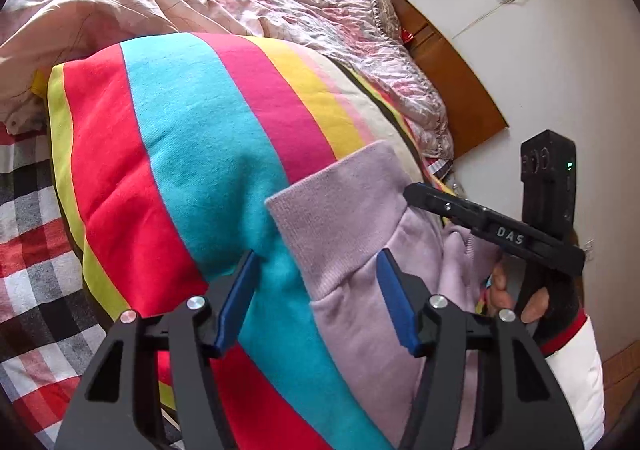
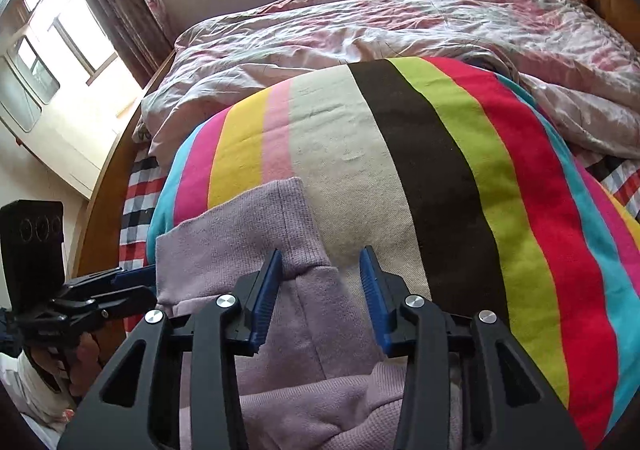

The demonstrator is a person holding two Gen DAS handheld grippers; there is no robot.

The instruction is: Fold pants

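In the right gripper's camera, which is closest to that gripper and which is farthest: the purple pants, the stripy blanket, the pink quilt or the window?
From the right gripper:
1. Purple pants, right at its fingers, partly between them.
2. Stripy blanket, under the pants, stretching ahead and right.
3. Pink quilt, behind the blanket.
4. Window, far off, upper left.

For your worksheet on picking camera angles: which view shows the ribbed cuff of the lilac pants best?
The left wrist view: the ribbed cuff shows whole, lying flat on the striped blanket. The right wrist view shows the cuff too, lower end hidden by a fingertip.
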